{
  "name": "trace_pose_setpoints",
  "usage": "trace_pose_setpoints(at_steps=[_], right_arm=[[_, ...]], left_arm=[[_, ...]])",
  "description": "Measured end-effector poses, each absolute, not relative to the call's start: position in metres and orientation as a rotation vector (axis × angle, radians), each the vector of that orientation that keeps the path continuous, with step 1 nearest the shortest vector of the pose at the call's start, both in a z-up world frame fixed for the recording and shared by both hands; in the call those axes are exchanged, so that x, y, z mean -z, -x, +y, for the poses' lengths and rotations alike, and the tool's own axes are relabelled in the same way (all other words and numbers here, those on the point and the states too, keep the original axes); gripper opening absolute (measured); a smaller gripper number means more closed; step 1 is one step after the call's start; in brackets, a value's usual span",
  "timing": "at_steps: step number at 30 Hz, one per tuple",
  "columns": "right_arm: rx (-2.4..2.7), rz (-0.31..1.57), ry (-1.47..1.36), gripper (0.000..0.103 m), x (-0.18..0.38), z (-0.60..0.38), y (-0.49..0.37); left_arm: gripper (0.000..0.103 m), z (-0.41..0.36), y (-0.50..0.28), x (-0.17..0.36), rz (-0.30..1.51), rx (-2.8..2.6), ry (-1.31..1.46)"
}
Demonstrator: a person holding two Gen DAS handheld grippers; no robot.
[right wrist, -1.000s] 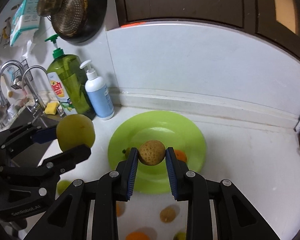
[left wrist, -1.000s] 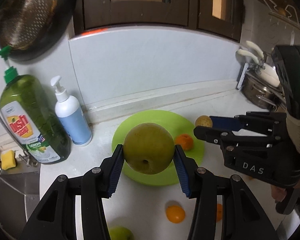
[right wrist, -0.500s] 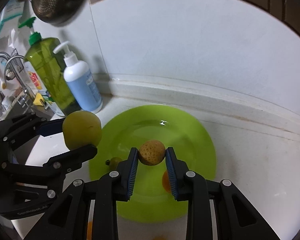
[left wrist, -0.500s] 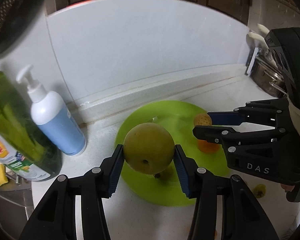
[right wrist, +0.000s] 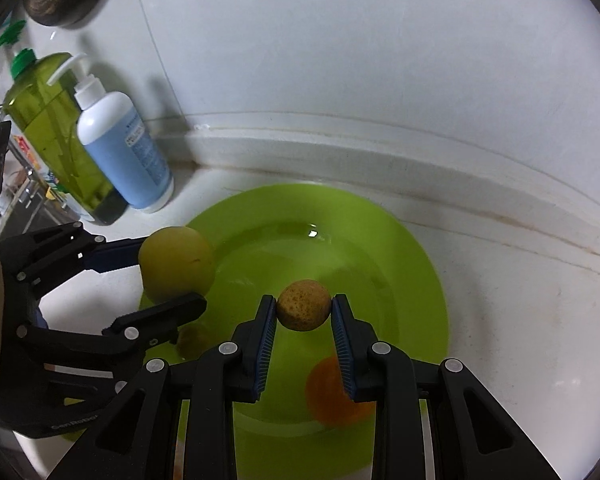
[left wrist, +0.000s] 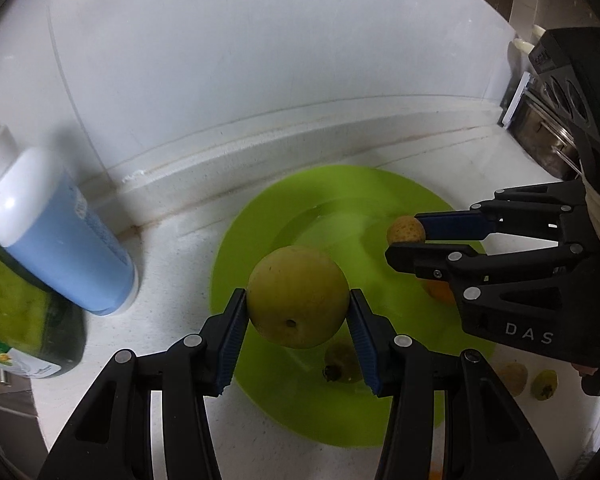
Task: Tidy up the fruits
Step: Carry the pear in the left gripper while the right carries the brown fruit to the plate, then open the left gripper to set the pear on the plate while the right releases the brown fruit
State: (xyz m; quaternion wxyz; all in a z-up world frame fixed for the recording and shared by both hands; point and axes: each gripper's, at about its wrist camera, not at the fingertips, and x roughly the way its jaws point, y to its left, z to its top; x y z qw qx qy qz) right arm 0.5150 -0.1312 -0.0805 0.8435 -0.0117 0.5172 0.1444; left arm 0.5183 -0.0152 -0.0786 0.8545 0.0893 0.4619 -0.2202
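Observation:
My left gripper [left wrist: 298,310] is shut on a large yellow-green pear [left wrist: 298,307] and holds it over the left part of the green plate [left wrist: 260,216]. My right gripper [right wrist: 304,312] is shut on a small brown speckled fruit [right wrist: 304,310] above the plate's middle [right wrist: 412,264]. An orange [right wrist: 332,396] and a small dark-green fruit [left wrist: 342,362] lie on the plate. From the right wrist view the pear [right wrist: 176,262] in the left gripper [right wrist: 168,276] shows at the plate's left rim. The right gripper [left wrist: 410,236] shows at the right in the left wrist view.
A blue-and-white pump bottle [right wrist: 126,152] and a green dish-soap bottle [right wrist: 52,128] stand at the back left by the wall. Two small fruits [left wrist: 514,378] lie on the counter right of the plate. A metal rack [left wrist: 548,128] is at the far right.
Both grippers have moved forward and down toward the plate with their fruits still held. The plate now fills more of both views.

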Motion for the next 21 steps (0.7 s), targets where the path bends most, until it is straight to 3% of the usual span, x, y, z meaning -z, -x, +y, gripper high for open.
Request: trace_pose_setpoints(at_steps=[21], right_arm=[[-0.294,1.116,0.009,0.031,0.089,-0.132,-0.516]], left_arm=[[0.052,-0.016,-0.522,0.074,1.011,0.450,-0.167]])
